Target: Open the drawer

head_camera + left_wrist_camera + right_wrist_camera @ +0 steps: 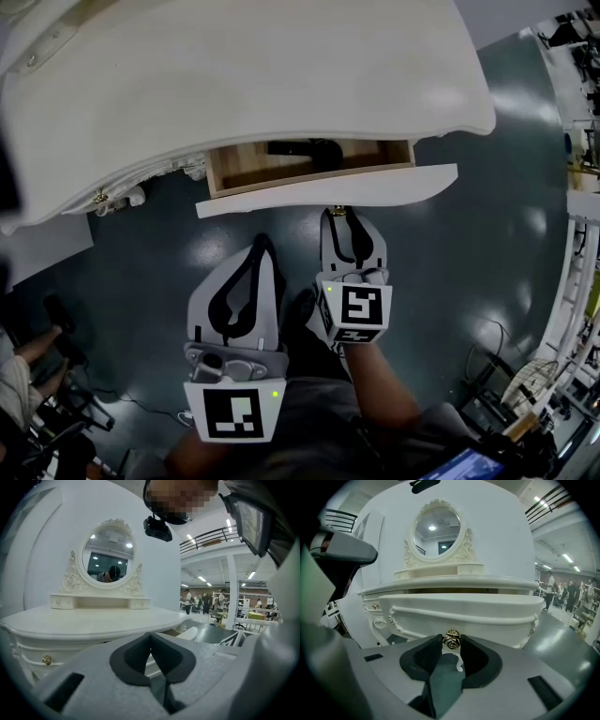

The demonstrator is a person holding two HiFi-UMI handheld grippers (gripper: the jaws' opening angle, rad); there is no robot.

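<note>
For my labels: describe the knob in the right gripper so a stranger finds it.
Find the white table with an oval mirror. Its wide drawer stands open. The knob at its front centre is gold, rose-shaped, and the only one between jaws.

Both tools are moulded as pale grey, matt plastic shells that taper to narrow tips: the left gripper (pixel 262 242) and the right gripper (pixel 340 214). The jaws are lined with black rubber pads (pixel 423 657), finely ribbed. A white cube with black square markers (pixel 233 413) is mounted behind each shell, and a small green light (pixel 274 394) is lit on it. Screw heads are seen on the left one's grey bracket (pixel 234 361).
</note>
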